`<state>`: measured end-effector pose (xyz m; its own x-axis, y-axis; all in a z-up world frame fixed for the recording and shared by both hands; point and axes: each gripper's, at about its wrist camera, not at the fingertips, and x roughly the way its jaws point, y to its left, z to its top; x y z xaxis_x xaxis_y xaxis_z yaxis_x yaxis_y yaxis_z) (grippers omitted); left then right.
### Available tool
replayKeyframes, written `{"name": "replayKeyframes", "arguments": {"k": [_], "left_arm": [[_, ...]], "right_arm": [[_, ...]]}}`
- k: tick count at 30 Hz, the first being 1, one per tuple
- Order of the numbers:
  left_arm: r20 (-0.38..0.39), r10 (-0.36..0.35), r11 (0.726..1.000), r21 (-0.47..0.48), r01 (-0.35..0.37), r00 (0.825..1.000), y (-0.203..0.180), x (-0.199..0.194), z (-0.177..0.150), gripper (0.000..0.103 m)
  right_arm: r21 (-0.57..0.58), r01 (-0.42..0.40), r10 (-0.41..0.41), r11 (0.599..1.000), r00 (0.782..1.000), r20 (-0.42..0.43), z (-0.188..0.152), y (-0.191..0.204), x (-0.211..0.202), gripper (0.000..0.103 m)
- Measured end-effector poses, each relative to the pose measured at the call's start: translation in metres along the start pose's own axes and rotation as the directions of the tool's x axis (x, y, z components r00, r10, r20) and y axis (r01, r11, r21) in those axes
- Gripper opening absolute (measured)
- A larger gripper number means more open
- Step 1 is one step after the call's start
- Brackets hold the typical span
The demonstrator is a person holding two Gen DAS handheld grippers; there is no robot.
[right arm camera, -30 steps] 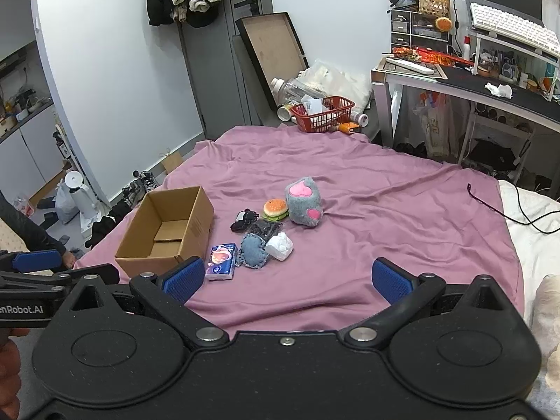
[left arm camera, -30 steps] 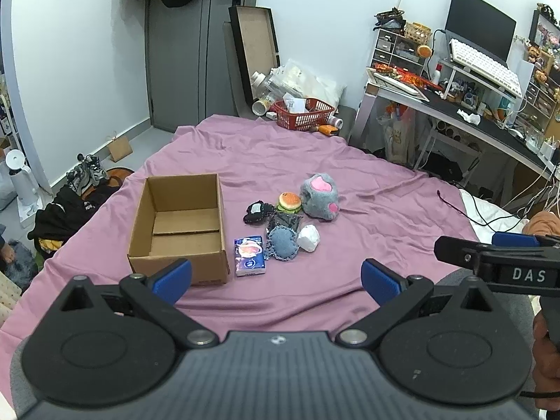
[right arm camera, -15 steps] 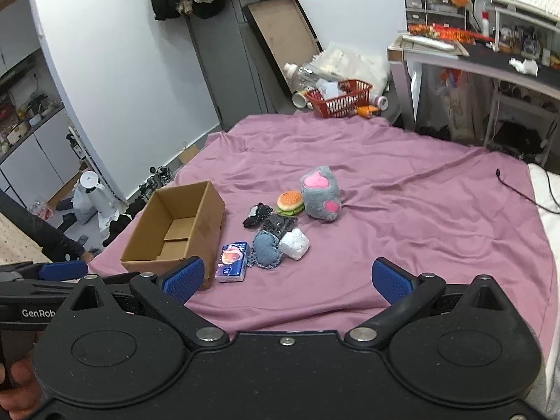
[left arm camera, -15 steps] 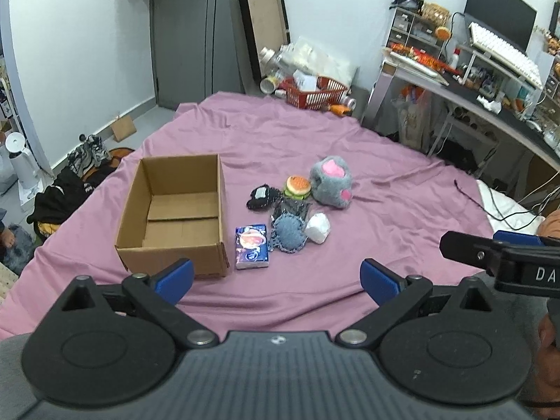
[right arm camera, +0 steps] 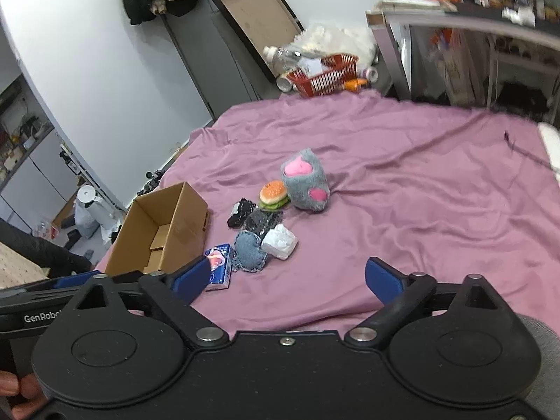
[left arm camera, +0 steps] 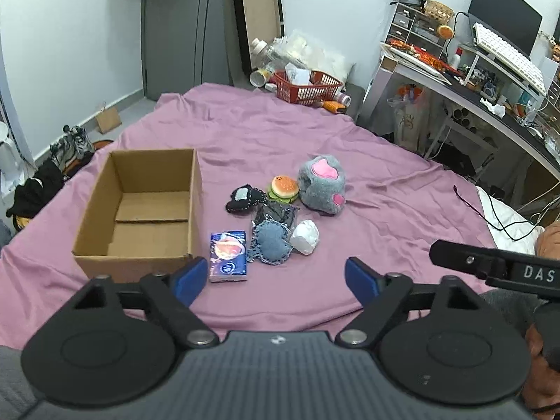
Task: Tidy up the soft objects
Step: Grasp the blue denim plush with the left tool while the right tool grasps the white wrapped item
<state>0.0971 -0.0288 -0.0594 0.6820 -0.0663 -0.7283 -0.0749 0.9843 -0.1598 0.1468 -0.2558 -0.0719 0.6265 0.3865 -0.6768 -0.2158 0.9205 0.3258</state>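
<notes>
Soft objects: fuzzy grey paw plush (left arm camera: 322,184), denim heart (left arm camera: 271,245); empty cardboard box (left arm camera: 140,210). Both grippers (left arm camera: 274,276) (right arm camera: 285,278) spread apart.

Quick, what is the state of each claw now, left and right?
Left claw: open, holding nothing.
Right claw: open, holding nothing.

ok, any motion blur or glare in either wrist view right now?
Left wrist view: sharp throughout, cardboard box and burger plush crisp, only fisheye bending at the walls. Right wrist view: desk and red basket smeared, the far background blurred, while the right claw in the foreground stays sharp. No glare in either; lighting soft and even.
</notes>
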Motion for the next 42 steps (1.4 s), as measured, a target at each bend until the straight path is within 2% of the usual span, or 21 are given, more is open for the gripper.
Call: {"name": "replayKeyframes", "arguments": {"k": [4, 7, 10, 23, 28, 33, 36, 42], "left_arm": [[-0.022, -0.010, 1.000, -0.015, 0.010, 1.000, -0.004, 0.018, 0.000, 0.070], [-0.031, -0.011, 0.999, -0.036, 0.010, 0.999, -0.005, 0.031, -0.001, 0.065], [-0.036, -0.015, 0.998, -0.057, 0.013, 0.999, -0.007, 0.046, 0.000, 0.064], [-0.099, 0.002, 0.996, -0.090, -0.011, 0.995, -0.008, 0.122, 0.006, 0.062], [-0.126, 0.001, 0.992, -0.125, -0.016, 0.992, -0.002, 0.149, 0.009, 0.059], [-0.157, -0.001, 0.989, -0.149, -0.022, 0.988, 0.007, 0.172, 0.010, 0.050], [-0.170, -0.013, 0.987, -0.161, -0.015, 0.985, 0.009, 0.184, 0.009, 0.045], [-0.164, -0.019, 0.986, -0.164, -0.008, 0.986, 0.013, 0.198, 0.008, 0.045]], "right_arm": [[0.056, -0.026, 0.027, 0.998, 0.999, -0.031, 0.002, -0.015, 0.017, 0.084], [0.079, -0.041, 0.045, 0.996, 0.998, -0.050, 0.004, -0.022, 0.030, 0.084], [0.124, -0.088, 0.094, 0.988, 0.995, -0.043, 0.007, -0.028, 0.040, 0.084], [0.326, -0.148, 0.180, 0.934, 0.981, -0.069, 0.014, -0.054, 0.101, 0.084], [0.375, -0.126, 0.167, 0.918, 0.983, -0.079, 0.016, -0.058, 0.124, 0.084], [0.412, -0.133, 0.200, 0.902, 0.972, -0.122, 0.017, -0.059, 0.154, 0.084], [0.430, -0.111, 0.198, 0.896, 0.966, -0.163, 0.016, -0.058, 0.172, 0.083], [0.475, -0.093, 0.218, 0.875, 0.952, -0.214, 0.012, -0.061, 0.201, 0.080]]}}
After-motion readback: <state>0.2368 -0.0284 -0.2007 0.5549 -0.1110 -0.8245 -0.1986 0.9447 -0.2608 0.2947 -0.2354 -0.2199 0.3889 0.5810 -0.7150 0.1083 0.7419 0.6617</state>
